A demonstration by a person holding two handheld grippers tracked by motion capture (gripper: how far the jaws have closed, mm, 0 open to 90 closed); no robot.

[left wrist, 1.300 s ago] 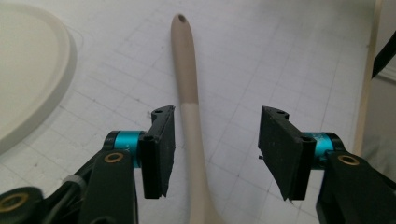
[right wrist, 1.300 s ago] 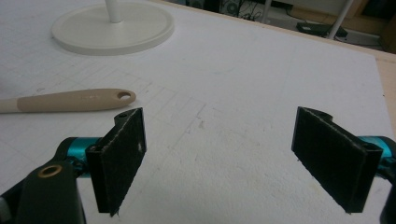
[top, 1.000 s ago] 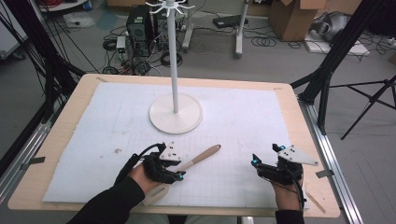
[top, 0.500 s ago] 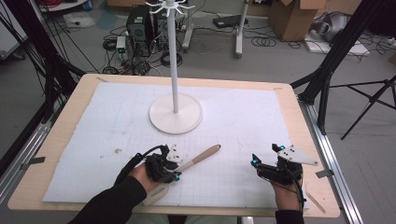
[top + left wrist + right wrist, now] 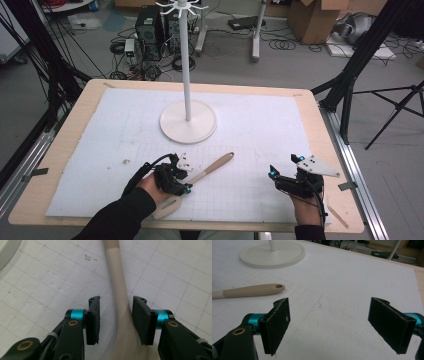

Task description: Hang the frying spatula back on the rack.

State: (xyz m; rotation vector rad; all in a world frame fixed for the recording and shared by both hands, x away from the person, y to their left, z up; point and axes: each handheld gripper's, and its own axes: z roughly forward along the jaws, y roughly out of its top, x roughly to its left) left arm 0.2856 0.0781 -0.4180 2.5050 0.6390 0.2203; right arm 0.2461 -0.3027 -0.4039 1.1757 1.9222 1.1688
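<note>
A white stand (image 5: 187, 120) with a round base and a tall thin pole rises from the far middle of the gridded white mat (image 5: 125, 125) that covers the wooden table (image 5: 80, 107). On the floor beyond the table lie tangled cables (image 5: 145, 65), a black computer case (image 5: 148, 22) and cardboard boxes (image 5: 312, 17).

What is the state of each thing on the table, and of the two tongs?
Spatula: lying flat on the white mat, neck between the left tongs' jaws.
Left tongs: jaws just opening, a gap on the left side; the right pad looks close to the spatula, contact unclear.
Right tongs: wide open, holding nothing.
Hanger stand: upright on its round base, no item seen hanging on it.
</note>
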